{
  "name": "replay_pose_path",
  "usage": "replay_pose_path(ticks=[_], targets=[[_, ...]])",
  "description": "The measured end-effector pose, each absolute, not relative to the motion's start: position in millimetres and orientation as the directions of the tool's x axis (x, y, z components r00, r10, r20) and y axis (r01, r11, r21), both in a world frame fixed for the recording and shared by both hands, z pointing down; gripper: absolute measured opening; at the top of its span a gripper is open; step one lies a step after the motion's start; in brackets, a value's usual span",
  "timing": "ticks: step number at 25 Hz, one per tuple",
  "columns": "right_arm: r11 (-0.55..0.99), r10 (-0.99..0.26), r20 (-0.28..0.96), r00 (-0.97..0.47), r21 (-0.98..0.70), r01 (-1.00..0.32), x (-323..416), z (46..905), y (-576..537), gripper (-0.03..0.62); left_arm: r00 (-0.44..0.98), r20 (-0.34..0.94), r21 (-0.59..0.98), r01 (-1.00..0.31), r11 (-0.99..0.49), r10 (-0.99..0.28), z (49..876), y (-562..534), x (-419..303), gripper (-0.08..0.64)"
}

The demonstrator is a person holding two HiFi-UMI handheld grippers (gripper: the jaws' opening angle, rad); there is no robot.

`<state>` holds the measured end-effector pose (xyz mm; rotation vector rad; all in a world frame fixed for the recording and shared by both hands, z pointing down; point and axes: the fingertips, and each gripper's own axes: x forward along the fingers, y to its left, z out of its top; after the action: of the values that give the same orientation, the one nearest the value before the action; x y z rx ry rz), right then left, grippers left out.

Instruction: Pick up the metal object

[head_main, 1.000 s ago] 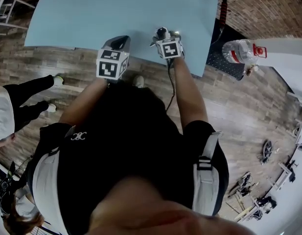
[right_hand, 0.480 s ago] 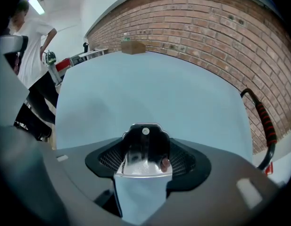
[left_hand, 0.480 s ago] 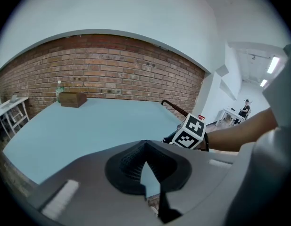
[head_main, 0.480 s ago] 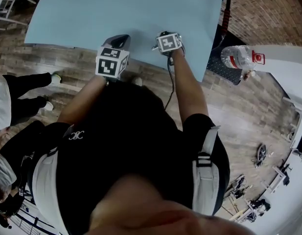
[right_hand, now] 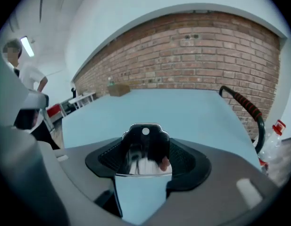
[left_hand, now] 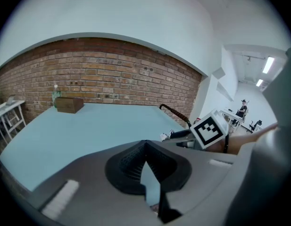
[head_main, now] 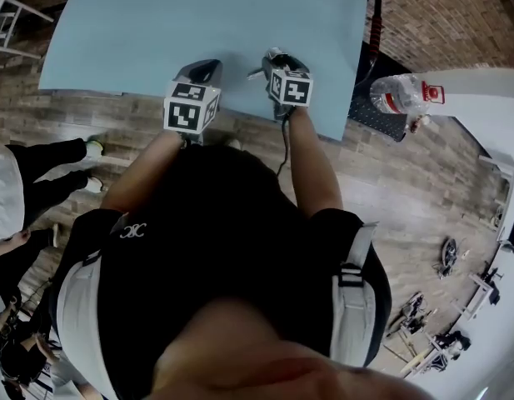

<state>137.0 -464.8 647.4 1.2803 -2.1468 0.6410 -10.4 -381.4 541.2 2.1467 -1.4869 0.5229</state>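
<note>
The metal object (right_hand: 144, 147) is a shiny mirror-like plate with a small round hole at its top. It stands upright between the black pads of my right gripper (right_hand: 144, 166), which is shut on it. In the head view the right gripper (head_main: 277, 63) hangs over the near edge of the light blue table (head_main: 198, 15). My left gripper (head_main: 202, 72) is beside it to the left, also at the near edge. Its pads (left_hand: 136, 166) meet at the tips with nothing between them. The right gripper's marker cube (left_hand: 209, 130) shows in the left gripper view.
A small wooden box (left_hand: 69, 104) sits at the table's far end by the brick wall. A black cart with a red-and-black handle (head_main: 375, 23) stands at the table's right side, with a water bottle (head_main: 398, 94) beyond. A person's legs (head_main: 48, 161) are at the left.
The right gripper has turned a little and drawn back toward the table's near edge. The left gripper has hardly moved. The person at the left has shifted.
</note>
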Motion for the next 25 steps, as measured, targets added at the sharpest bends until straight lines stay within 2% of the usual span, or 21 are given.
replay_pose_path(ticks=[5,10,17,25], targets=[[0.379,-0.800,0.432,-0.417,-0.175,-0.909,132.4,557.0,-468.1,0.301,0.339,0.529,0.143,-0.939,-0.312,-0.778,532.1,-390.6,-12.9,0.000],[0.359,-0.897,0.257,-0.360,-0.056,-0.932,131.9,489.5,-460.1,0.301,0.359,0.499,0.152,-0.933,-0.327,-0.789,522.4,-398.3,-13.9,0.000],[0.276,-0.944,0.186,-0.271,0.000,-0.961,142.6,464.4,-460.3,0.301,0.382,0.449,0.174,-0.924,-0.341,-0.807,503.3,-411.1,-20.5,0.000],[0.263,-0.952,0.160,-0.260,-0.002,-0.965,144.9,455.1,-458.9,0.301,0.384,0.416,0.165,-0.923,-0.346,-0.825,491.4,-425.2,-24.2,0.000]])
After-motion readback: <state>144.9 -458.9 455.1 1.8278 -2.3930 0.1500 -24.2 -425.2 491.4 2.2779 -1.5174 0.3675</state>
